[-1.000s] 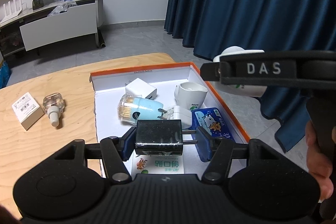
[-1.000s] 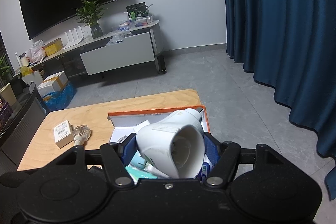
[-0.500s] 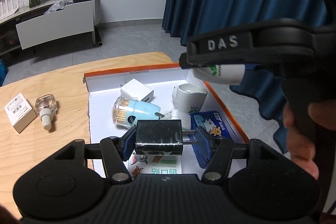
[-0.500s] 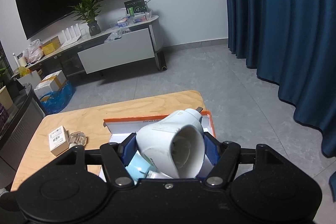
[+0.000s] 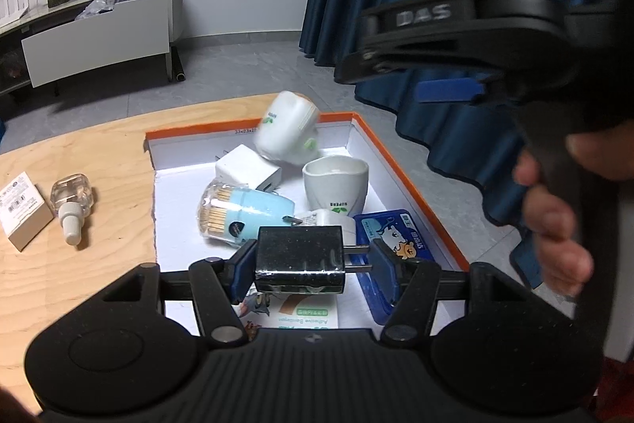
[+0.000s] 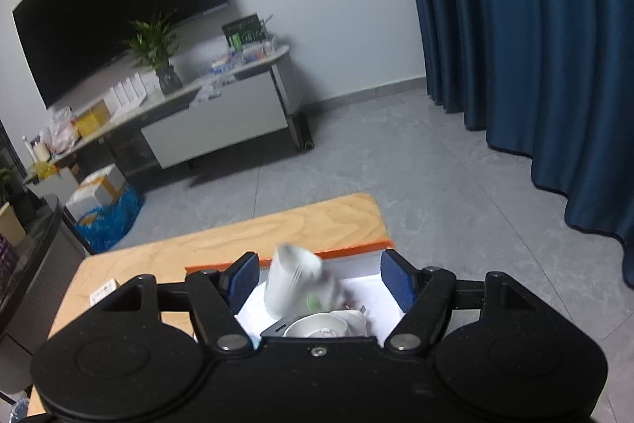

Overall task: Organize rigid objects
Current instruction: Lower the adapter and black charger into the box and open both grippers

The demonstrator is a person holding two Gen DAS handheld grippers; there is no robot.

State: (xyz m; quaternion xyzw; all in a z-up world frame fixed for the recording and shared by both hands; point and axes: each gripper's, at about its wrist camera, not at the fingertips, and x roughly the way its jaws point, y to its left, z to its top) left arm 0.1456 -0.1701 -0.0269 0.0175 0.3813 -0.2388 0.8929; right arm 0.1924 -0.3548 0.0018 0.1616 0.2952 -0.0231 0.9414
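Observation:
My left gripper (image 5: 313, 260) is shut on a black plug adapter (image 5: 299, 258), held above the near end of the orange-rimmed white box (image 5: 400, 169). My right gripper (image 6: 321, 276), with its jaws opening, hangs over the box's far right side; a hand grips its handle (image 5: 554, 193). A white plug-in device (image 5: 287, 129) is blurred and falling free below it into the box's far end, also the white plug-in device (image 6: 293, 280) between the parted blue pads (image 6: 396, 276) without touching them. In the box lie a white cup-shaped device (image 5: 337, 185), a blue toothpick jar (image 5: 241, 211), a white charger (image 5: 247, 171) and a blue tin (image 5: 396, 234).
On the wooden table (image 5: 79, 264) left of the box lie a clear small bottle (image 5: 73, 201) and a small white carton (image 5: 21, 209). A blue curtain (image 6: 535, 46) hangs to the right. A low white cabinet (image 6: 214, 121) with a plant stands across the grey floor.
The right gripper opened and let go of the white plug-in device, which now drops into the box. That gripper also shifted left over the box. The left gripper kept its hold and place.

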